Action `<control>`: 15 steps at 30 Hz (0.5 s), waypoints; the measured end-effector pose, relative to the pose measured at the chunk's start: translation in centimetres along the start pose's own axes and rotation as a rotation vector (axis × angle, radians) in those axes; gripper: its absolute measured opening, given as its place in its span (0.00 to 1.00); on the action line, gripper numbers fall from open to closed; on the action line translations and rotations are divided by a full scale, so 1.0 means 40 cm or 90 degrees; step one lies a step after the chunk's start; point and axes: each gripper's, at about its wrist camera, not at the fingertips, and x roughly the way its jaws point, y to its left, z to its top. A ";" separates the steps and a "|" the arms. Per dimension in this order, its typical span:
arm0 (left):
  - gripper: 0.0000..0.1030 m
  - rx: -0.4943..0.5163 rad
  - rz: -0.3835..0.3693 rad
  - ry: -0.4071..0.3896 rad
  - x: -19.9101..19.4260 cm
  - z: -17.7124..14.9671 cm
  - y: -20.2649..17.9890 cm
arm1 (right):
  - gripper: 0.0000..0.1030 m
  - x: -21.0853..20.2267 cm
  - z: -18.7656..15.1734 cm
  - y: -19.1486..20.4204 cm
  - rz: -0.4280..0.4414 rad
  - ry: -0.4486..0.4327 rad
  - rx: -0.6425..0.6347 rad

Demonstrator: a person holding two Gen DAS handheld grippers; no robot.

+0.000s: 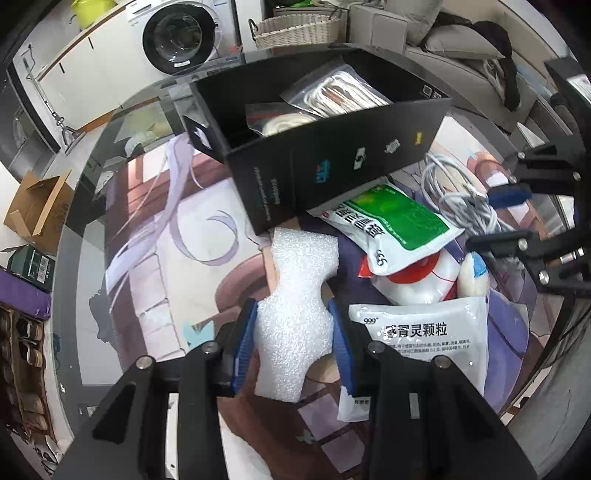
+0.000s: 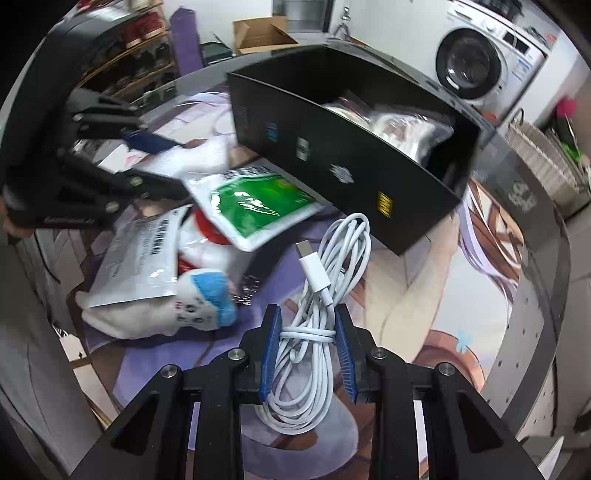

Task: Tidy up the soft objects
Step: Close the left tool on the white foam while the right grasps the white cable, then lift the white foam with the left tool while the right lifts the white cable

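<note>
My left gripper is shut on a white foam piece, just in front of the open black box. The box holds clear bagged items. My right gripper is shut on a coiled white cable, near the box's front wall. Between the grippers lie a green-and-white pouch, a silver-white pouch, a red-and-white soft item and a white plush with a blue patch. In the left wrist view the right gripper shows at right with the cable.
The round glass table has an illustrated mat. Beyond its edge stand a washing machine, a woven basket, a cardboard box, a shoe rack and a sofa.
</note>
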 end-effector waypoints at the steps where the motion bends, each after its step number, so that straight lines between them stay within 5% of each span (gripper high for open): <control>1: 0.36 -0.001 -0.001 -0.002 -0.003 0.000 0.003 | 0.28 -0.006 -0.003 0.019 0.000 -0.004 -0.003; 11: 0.36 0.006 -0.002 -0.022 -0.025 0.009 0.005 | 0.28 -0.040 0.003 0.000 0.004 -0.029 0.011; 15: 0.36 0.019 -0.012 -0.095 -0.091 0.017 -0.004 | 0.28 -0.069 -0.010 -0.006 0.005 -0.054 0.016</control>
